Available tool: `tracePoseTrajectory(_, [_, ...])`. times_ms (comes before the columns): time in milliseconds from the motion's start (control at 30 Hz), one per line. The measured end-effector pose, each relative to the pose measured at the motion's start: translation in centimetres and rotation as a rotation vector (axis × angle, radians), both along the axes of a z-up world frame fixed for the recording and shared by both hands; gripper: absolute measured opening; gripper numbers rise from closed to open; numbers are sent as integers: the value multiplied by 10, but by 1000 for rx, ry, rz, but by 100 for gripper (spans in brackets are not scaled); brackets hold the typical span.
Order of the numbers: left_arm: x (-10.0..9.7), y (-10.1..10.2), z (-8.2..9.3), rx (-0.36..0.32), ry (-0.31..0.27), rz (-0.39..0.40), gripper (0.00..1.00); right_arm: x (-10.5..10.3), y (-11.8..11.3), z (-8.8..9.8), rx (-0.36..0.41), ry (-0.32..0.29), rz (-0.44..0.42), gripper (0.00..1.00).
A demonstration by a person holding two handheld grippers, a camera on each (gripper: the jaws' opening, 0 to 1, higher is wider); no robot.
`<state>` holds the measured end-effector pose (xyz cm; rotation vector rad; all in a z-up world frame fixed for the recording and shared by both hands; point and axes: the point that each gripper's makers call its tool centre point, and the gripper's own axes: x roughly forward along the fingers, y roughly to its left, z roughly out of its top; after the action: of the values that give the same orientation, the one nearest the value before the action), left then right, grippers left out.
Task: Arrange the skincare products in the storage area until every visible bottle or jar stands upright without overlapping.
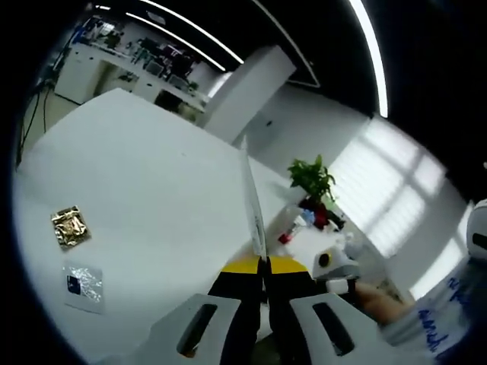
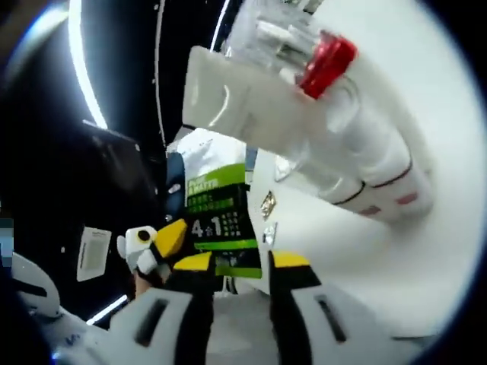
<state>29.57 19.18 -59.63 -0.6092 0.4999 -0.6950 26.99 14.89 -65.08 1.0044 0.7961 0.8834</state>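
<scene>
1. In the left gripper view, the left gripper [image 1: 264, 268] has its jaws pressed on a thin flat white packet [image 1: 253, 205]. The packet is seen edge on, so it looks like a thin blade sticking up from the yellow tips.
2. A big white tabletop [image 1: 152, 175] lies behind it. On the tabletop there is a small crinkly gold sachet [image 1: 69, 226], and near it a small silver sachet [image 1: 82, 285] with a dark square on it. The two lie apart from each other.
3. Far off stands a green plant [image 1: 312, 179] with some small red things by it. The right gripper [image 1: 332, 266] and a hand [image 1: 380, 300] in a white sleeve come in from the right.
4. In the right gripper view, the right gripper [image 2: 237, 266] pinches the same packet [image 2: 221, 217] by its bottom edge. Its face is white on top, with a green band and a dark part that shows "4" and "1".
5. The left gripper [image 2: 163, 243] holds the packet from the left side.
6. Higher up are a clear plastic pack [image 2: 251, 95], a red cap [image 2: 327, 65] and white tubes [image 2: 380, 167] with thin dark and red lines. They lie tilted on the white tabletop [image 2: 426, 84]. I cannot tell if they touch each other
</scene>
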Motion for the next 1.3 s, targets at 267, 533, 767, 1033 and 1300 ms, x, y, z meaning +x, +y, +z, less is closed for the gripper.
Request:
tracePoseTrajectory(267, [2,3,1,-6,2,13,0,0,1,13,74,14,-10,14])
tracePoseTrajectory(533, [3,7,-3,18,2,26,0,0,-1,21,85,-15,-6,5])
tracePoseTrajectory(767, [-2,5,-6,54,-19,-29,0,0,-3,22,45,-89,34,2])
tracePoseTrajectory(1033, [-12,-6,-4,90,-50,-174,25,-6,-4,33,13,-210,111,1])
tracePoseTrajectory(1300, [12,4,4,86,-54,-172,24,-13,-1,35,17,-221,131,1])
